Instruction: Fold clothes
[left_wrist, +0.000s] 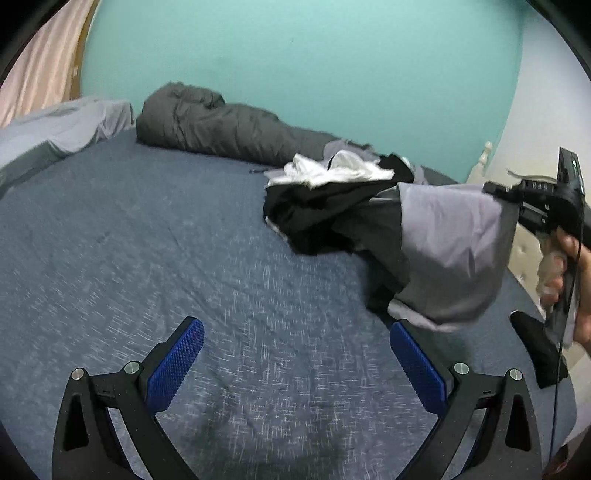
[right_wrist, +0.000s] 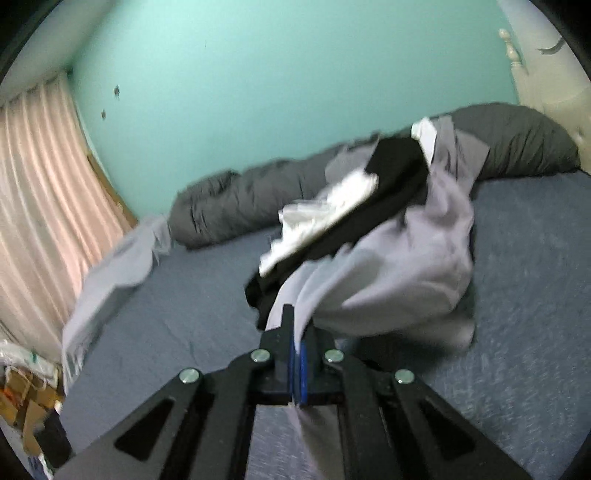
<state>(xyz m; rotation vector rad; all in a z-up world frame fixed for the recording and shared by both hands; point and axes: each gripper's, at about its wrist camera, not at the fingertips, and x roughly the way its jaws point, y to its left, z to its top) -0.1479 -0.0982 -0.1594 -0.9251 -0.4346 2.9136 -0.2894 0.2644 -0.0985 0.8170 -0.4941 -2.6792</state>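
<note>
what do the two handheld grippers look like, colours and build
Both are black plastic linkage frames with silver round pivot bolts and blue textured pads. The left gripper shows long angled fingers. The right gripper has a black handle and a thin black cable.

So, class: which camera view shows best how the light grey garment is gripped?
The right wrist view: the right gripper is shut on the light grey garment. The left wrist view shows it hanging from outside.
</note>
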